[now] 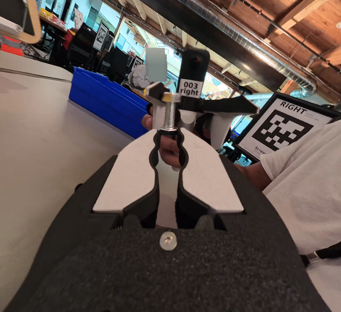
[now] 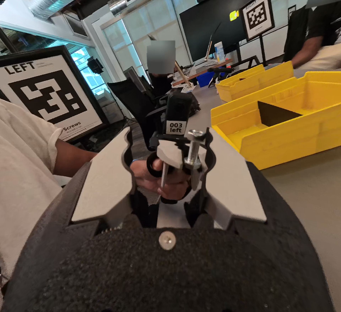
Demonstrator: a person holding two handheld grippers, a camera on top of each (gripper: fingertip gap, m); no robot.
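Observation:
A silver bolt (image 1: 170, 113) stands upright in the air, with a nut (image 1: 168, 130) on its lower end. My left gripper (image 1: 168, 134) is shut on that nut end, fingertips pinched around it. My right gripper (image 1: 199, 104) faces it from the far side, jaws wide open, one black fingertip beside the bolt's head (image 1: 171, 97). In the right wrist view the bolt (image 2: 193, 148) stands just inside the right-hand finger (image 2: 221, 164) of my open right gripper (image 2: 168, 137). The left gripper (image 2: 186, 164) holds its lower end there. The person's hands grip both handles.
A blue bin (image 1: 107, 96) lies on the pale table (image 1: 36, 137) to the left. Two yellow bins (image 2: 276, 137) (image 2: 254, 81) lie on the table to the right. Framed marker boards (image 1: 282, 129) (image 2: 46, 96) stand on either side. Other people sit behind. One gripper's finger ends stand about 5 centimeters off the other's.

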